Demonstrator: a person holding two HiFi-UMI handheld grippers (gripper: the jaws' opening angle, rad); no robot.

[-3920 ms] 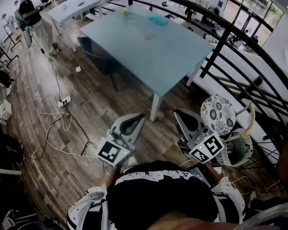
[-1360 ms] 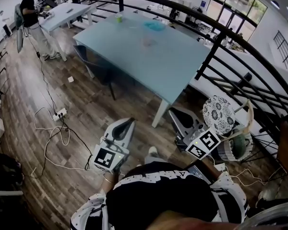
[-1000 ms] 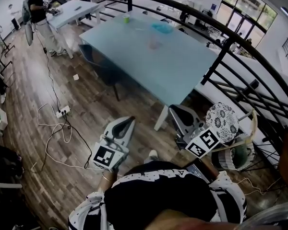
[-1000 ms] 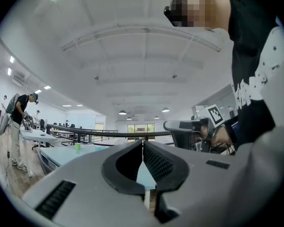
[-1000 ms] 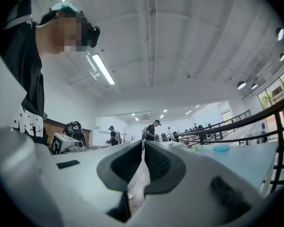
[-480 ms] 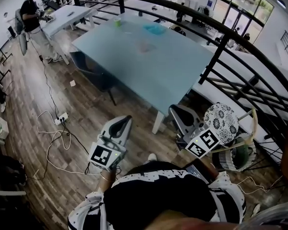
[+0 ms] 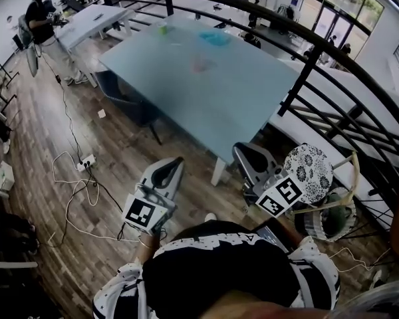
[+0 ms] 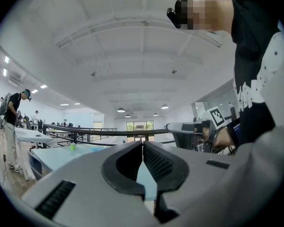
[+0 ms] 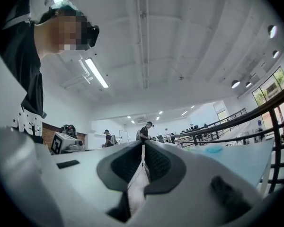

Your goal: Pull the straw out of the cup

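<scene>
Cup [image 7: 201, 64], pinkish, on smooth pale-blue rectangular table [image 7: 253, 88]

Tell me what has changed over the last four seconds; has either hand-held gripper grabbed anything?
Barely anything: in the head view the left hand-held gripper drifted slightly left. Nothing taken hold of or let go. It and the right hand-held gripper stay shut and empty, held low over the floor, short of the table.
</scene>
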